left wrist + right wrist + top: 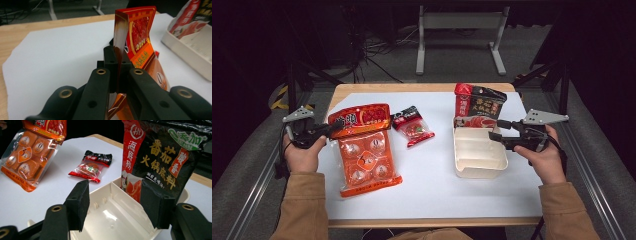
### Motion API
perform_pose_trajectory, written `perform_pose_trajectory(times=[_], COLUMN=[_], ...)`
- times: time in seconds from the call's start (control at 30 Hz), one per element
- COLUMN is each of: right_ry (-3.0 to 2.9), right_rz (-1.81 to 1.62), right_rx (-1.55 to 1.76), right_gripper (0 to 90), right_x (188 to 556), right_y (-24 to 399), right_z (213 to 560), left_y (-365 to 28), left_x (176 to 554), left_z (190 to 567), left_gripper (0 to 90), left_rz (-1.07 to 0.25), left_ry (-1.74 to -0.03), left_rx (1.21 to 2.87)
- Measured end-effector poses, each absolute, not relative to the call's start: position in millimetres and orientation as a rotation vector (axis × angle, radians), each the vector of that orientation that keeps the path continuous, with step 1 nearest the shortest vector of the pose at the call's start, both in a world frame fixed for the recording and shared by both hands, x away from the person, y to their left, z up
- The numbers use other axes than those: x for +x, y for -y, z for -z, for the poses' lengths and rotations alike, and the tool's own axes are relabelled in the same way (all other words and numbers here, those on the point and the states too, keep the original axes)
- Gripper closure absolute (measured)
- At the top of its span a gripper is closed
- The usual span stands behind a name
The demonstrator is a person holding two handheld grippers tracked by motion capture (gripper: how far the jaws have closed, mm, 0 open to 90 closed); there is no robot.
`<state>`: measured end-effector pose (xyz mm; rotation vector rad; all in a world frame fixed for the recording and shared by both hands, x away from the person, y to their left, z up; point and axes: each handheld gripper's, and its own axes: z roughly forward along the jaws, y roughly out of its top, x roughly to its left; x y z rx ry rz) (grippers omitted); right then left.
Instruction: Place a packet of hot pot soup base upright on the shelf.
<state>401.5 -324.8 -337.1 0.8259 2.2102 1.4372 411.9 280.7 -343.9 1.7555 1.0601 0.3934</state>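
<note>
Orange soup-base pack [364, 152] is pinched by its top edge in my left gripper [328, 131], jaws squeezed tight on the red header, which stands up on edge between the pads in the left gripper view. Left hand [302, 152] sits low at the sheet's left edge, wrist level, gripper pointing inward. Just past the pack's far side lies a small red sachet [412, 127]. My right gripper [499, 131] is spread with nothing between the pads, hovering over the cream tray [479, 167]; a black tomato pouch [162, 157] leans in the tray's far end.
</note>
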Motion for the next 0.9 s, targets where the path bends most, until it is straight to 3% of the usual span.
perform_pose_trajectory(times=[0.4, 0.9], right_ry=[-2.195, -2.203], right_rz=[-1.451, -1.461], right_rx=[0.821, 0.83], right_gripper=[41.7, 41.5], right_x=[399.4, 399.6], right_y=[325.9, 326.8], right_z=[333.7, 333.9], left_y=[-255.8, -241.6], left_x=[383.0, 366.0], left_z=[306.3, 289.3], left_gripper=[90.0, 90.0], left_rz=[-0.436, -0.471], left_ry=[-0.897, -0.764], left_rx=[1.767, 1.808])
